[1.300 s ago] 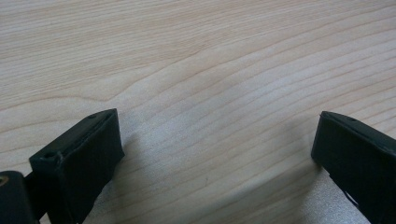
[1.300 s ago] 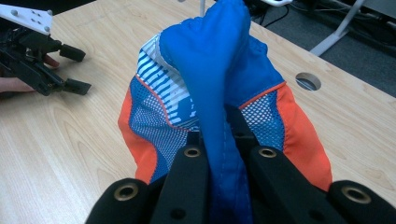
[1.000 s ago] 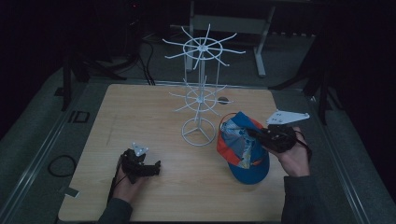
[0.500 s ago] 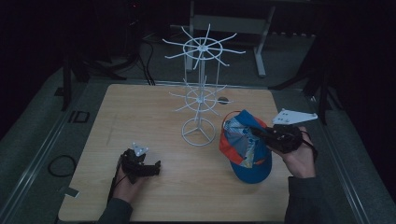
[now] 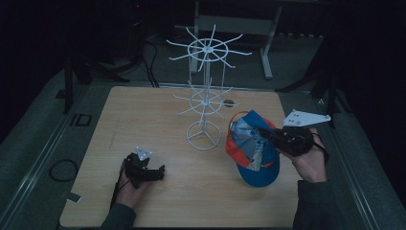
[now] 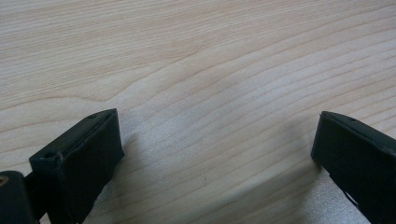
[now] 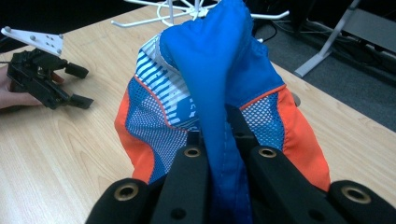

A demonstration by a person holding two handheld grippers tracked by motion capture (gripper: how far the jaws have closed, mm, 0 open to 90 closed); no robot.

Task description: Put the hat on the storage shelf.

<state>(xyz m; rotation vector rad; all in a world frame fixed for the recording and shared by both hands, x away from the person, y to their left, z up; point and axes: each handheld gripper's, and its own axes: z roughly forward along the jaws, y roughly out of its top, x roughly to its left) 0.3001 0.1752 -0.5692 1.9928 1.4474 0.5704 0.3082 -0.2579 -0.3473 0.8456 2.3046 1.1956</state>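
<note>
A blue and orange cap with mesh panels hangs tilted just above the table's right side, in front of the white wire rack. My right gripper is shut on it. In the right gripper view its jaws pinch a fold of the cap's blue fabric, gripper. My left gripper rests on the wooden table at front left, held by a hand. Its jaws stand wide apart in the left gripper view, gripper, with bare wood between them.
The rack has a ring base and two tiers of thin arms spreading outward, close to the cap's left side. A small hole sits in the table behind the rack. Dark floor and a desk frame lie beyond.
My right gripper has shifted a little to the right with the cap, which now stands more upright. The left gripper has stayed put.
</note>
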